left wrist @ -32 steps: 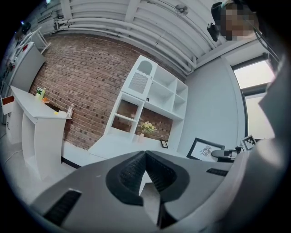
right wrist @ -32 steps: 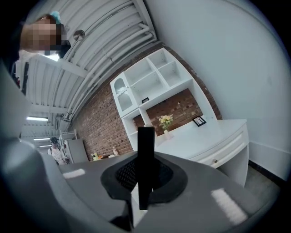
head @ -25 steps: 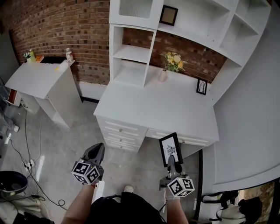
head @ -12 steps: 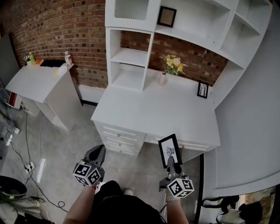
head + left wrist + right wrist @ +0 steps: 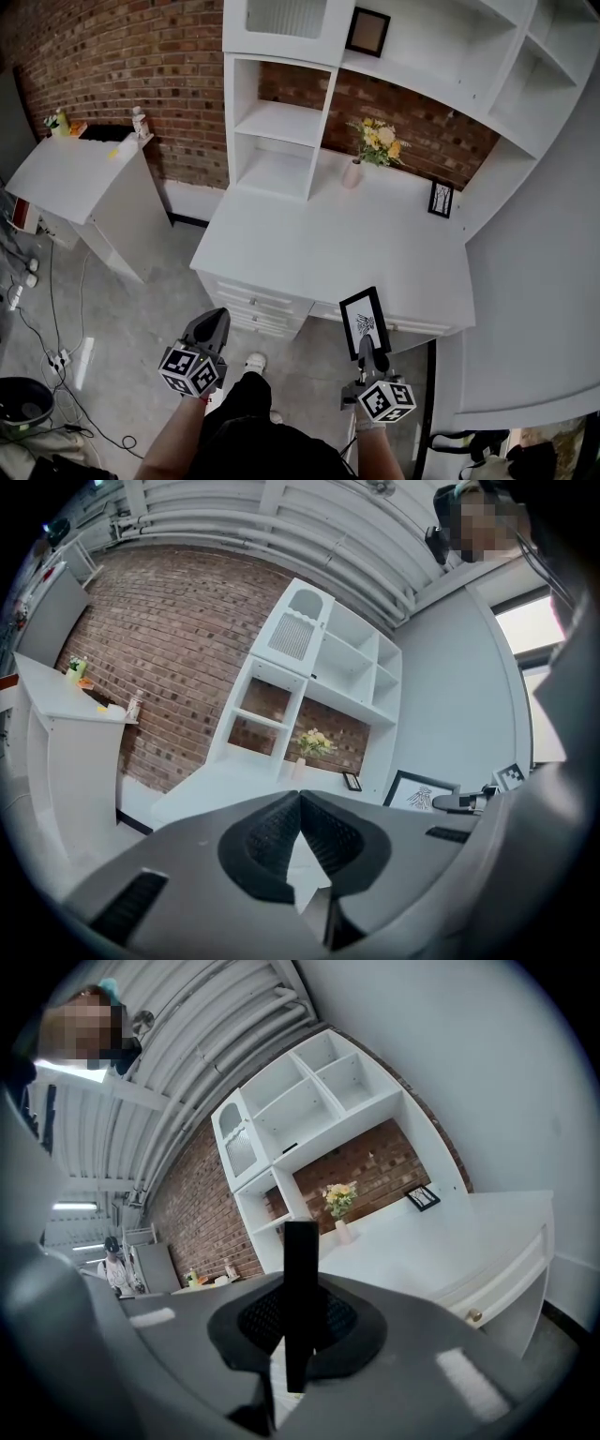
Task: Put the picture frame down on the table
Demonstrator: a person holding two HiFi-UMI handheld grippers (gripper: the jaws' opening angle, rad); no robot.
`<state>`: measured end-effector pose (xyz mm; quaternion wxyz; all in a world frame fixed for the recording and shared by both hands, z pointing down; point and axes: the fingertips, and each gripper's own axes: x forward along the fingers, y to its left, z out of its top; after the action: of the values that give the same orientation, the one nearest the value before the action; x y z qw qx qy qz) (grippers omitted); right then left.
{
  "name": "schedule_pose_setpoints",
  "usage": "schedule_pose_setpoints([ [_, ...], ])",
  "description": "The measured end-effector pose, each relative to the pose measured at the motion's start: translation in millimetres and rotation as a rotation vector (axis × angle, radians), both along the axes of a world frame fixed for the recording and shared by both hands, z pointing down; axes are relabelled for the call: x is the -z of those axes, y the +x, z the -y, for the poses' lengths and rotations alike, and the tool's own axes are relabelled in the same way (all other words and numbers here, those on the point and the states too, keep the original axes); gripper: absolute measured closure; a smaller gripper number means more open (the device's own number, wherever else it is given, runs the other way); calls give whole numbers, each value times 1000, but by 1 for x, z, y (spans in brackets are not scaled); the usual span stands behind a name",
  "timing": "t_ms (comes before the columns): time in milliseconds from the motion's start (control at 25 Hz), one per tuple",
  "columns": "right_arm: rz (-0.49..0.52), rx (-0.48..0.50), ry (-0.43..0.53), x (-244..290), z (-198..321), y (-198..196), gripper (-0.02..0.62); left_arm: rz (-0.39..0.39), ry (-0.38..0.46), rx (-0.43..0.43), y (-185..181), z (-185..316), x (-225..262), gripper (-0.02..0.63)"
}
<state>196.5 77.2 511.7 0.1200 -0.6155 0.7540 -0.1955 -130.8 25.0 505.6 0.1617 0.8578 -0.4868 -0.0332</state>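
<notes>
My right gripper [image 5: 370, 351] is shut on the lower edge of a black picture frame [image 5: 365, 322] with a white print, held upright just short of the white desk's front edge [image 5: 375, 314]. In the right gripper view the picture frame [image 5: 300, 1279] stands edge-on as a black bar between the pads. My left gripper [image 5: 208, 330] hangs over the floor left of the desk; its jaws [image 5: 299, 803] meet at the tips with nothing between them. The held picture frame [image 5: 420, 792] shows at the right of the left gripper view.
On the white desk [image 5: 309, 244] stand a vase of yellow flowers [image 5: 361, 155] and a small framed picture [image 5: 440, 199] at the back. A shelf unit [image 5: 291, 94] rises behind, with another frame [image 5: 367, 32] on top. A white cabinet [image 5: 84, 187] stands left; cables [image 5: 47, 347] lie on the floor.
Both grippers have moved toward the desk; the desk now sits closer under the held frame. The grip on the frame is unchanged.
</notes>
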Motion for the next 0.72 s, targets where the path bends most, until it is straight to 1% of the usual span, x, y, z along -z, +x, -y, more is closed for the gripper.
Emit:
schedule_pose_setpoints([
  [400,8,-12,-40,-12,78,-10,577,-1,-12,-51,7,91,0,614],
  [720,19,-14,-95,-34,124,-24,577,12,-57,-83,5,139,-15,614],
])
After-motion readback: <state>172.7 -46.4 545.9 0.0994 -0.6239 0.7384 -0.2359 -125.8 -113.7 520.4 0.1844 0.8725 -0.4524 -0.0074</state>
